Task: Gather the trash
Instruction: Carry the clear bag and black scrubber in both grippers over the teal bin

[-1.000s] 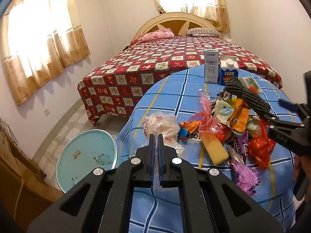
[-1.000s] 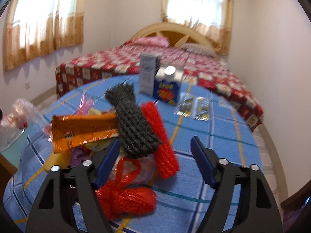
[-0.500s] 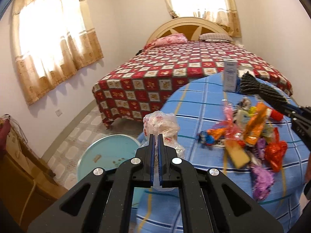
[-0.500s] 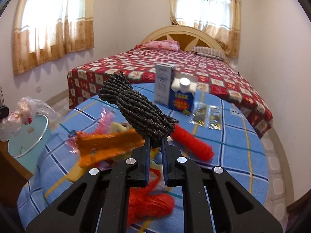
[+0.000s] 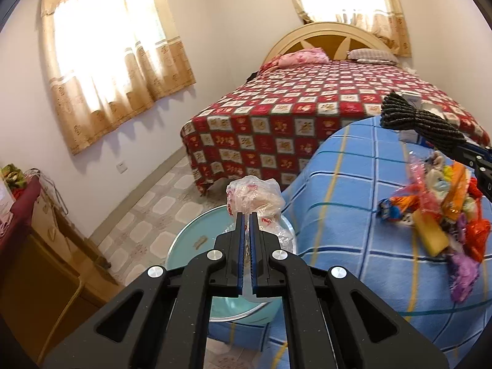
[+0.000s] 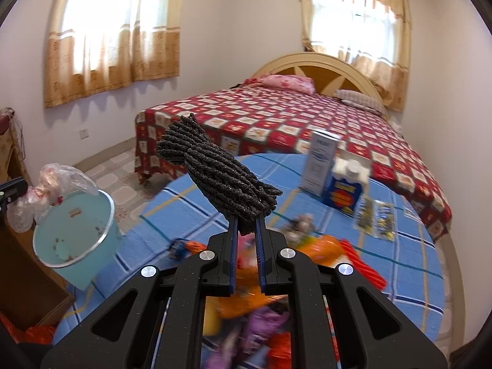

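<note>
Trash (image 5: 436, 212) lies in a mixed heap on the blue checked cloth of the round worktop (image 5: 344, 203): orange, yellow, purple and red wrappers, partly blurred. In the right wrist view the heap (image 6: 246, 295) sits just under the claw, at the near edge of the worktop (image 6: 399, 264).

The left claw (image 5: 245, 215) is clamped on a crumpled clear plastic bag (image 5: 255, 198) with red print. The bag hangs above the light blue bin (image 5: 196, 246), which stands on the floor at the left of the worktop. From the right wrist view the same bag (image 6: 52, 184) is over the rim of the bin (image 6: 73, 233).

The right claw (image 6: 246, 220) is clamped on the end of a dark grey mesh bundle (image 6: 221, 178), which sticks up and to the far left, above the worktop. In the left wrist view this bundle (image 5: 418, 120) appears at the right, with the right claw (image 5: 461, 150) behind it.

At the far side of the worktop stand a white carton (image 6: 321, 166) and a blue carton (image 6: 346, 190) with a white cap, close together. Two small sachets (image 6: 373, 218) lie just right of them. A red net tube (image 6: 366, 261) lies beside the heap. Behind is a bed (image 6: 292, 117) with a red checked cover.
</note>
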Action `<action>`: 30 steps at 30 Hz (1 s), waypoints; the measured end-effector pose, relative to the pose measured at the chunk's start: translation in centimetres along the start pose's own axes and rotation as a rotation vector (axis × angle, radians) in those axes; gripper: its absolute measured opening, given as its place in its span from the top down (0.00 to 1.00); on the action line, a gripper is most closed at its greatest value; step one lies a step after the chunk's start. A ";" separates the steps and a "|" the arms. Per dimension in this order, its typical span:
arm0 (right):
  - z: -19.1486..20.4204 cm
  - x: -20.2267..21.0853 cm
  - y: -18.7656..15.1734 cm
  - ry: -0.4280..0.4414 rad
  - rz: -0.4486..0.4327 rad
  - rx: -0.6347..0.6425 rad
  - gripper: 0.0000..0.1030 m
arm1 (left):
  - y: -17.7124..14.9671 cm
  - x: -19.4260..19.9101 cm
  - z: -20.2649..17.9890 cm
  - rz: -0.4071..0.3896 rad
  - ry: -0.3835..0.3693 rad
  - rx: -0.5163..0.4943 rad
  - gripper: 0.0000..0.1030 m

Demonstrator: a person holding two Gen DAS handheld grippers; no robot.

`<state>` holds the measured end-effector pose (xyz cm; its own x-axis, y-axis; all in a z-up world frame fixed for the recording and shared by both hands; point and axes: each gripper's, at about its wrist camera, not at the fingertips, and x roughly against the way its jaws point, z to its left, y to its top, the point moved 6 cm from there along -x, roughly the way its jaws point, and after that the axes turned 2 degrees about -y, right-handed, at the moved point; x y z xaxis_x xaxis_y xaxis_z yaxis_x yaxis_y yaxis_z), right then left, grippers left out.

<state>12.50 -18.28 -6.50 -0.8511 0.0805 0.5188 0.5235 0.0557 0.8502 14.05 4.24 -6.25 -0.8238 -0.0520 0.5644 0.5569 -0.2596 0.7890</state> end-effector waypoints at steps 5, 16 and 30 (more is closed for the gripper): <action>3.2 -0.7 0.4 0.044 0.002 0.034 0.89 | -0.6 -0.6 1.8 0.019 0.032 0.017 0.97; 8.0 -2.2 0.7 0.091 0.017 0.096 0.89 | -1.9 -1.8 5.3 0.052 0.087 0.056 0.97; 13.7 -4.2 0.9 0.155 0.046 0.169 0.89 | -3.9 -3.8 10.2 0.111 0.163 0.112 0.97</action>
<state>17.13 -4.89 -9.14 -0.8155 -0.0659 0.5750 0.5497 0.2226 0.8052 16.05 15.30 -8.96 -0.7581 -0.2317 0.6096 0.6457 -0.1353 0.7515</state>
